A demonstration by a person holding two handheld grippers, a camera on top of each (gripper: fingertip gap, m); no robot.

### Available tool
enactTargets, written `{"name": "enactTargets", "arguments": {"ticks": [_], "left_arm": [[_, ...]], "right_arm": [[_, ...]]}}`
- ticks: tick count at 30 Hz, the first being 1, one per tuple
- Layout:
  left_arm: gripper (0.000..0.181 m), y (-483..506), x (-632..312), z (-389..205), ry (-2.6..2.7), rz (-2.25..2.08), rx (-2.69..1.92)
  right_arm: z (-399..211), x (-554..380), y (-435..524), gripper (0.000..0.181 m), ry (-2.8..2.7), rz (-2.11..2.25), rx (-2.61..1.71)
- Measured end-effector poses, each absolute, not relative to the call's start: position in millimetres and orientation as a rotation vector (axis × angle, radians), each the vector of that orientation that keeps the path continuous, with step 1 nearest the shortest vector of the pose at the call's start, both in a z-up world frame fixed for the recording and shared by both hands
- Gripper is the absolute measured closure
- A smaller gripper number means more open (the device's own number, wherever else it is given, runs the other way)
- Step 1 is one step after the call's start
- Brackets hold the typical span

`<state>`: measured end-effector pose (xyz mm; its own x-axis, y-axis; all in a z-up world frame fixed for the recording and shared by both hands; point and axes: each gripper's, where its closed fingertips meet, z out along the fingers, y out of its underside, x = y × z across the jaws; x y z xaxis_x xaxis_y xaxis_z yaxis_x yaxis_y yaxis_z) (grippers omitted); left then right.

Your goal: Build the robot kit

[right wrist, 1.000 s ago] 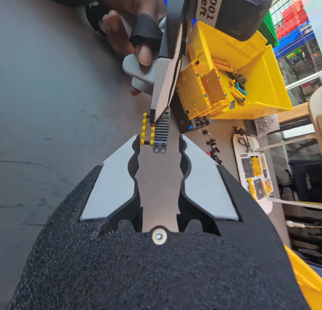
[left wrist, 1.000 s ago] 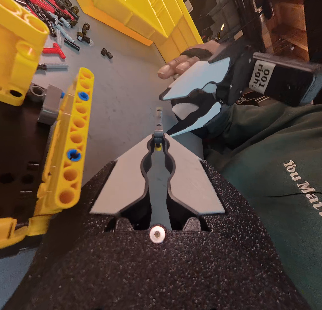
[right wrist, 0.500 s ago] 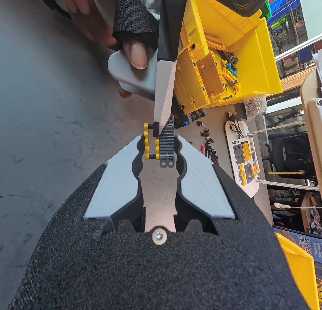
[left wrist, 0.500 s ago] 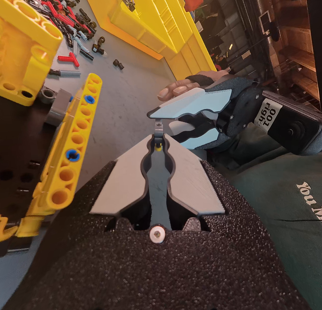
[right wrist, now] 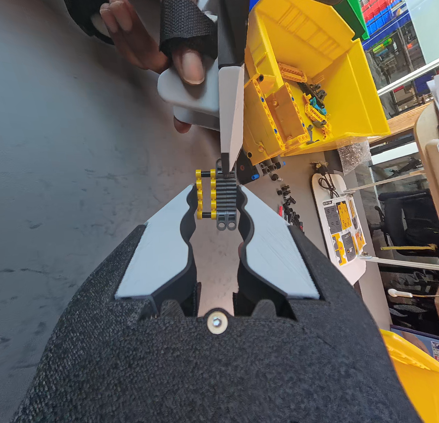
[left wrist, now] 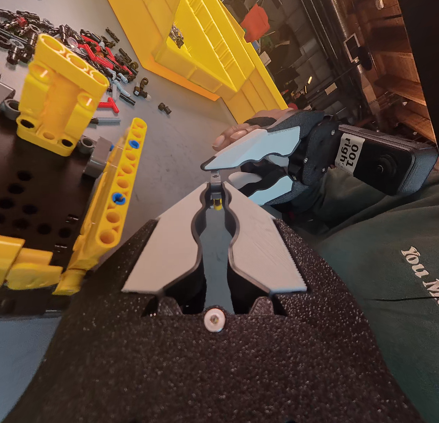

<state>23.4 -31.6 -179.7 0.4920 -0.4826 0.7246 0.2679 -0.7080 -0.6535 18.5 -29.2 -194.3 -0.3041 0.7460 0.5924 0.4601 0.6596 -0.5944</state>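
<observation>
My left gripper (left wrist: 215,193) has pale grey wedge fingers edged in black on a grainy black body with one silver screw. The right gripper (right wrist: 216,197) matches it, carrying a black camera block with a white sticker. I wear a dark green sweatshirt (left wrist: 380,257) and black finger straps (right wrist: 185,29).

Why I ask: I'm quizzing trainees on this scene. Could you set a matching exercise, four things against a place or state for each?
Things
1. left gripper
2. right gripper
3. yellow bin
4. instruction sheet

Places or states
a. open, one finger on either side of the grey toothed piece
b. lying flat on the table
c. shut on the end of the grey toothed piece
d. holding loose yellow and black parts

Pairs: 1-c, 2-a, 3-d, 4-b
</observation>
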Motion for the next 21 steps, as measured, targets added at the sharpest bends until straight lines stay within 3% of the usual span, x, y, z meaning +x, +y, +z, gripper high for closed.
{"name": "enactTargets", "arguments": {"ticks": [21], "left_arm": [[0.174, -43.2, 32.7, -182.8, 0.238, -1.310, -1.977]], "right_arm": [[-192.4, 23.8, -39.2, 0.156, -1.982, 0.553, -0.932]]}}
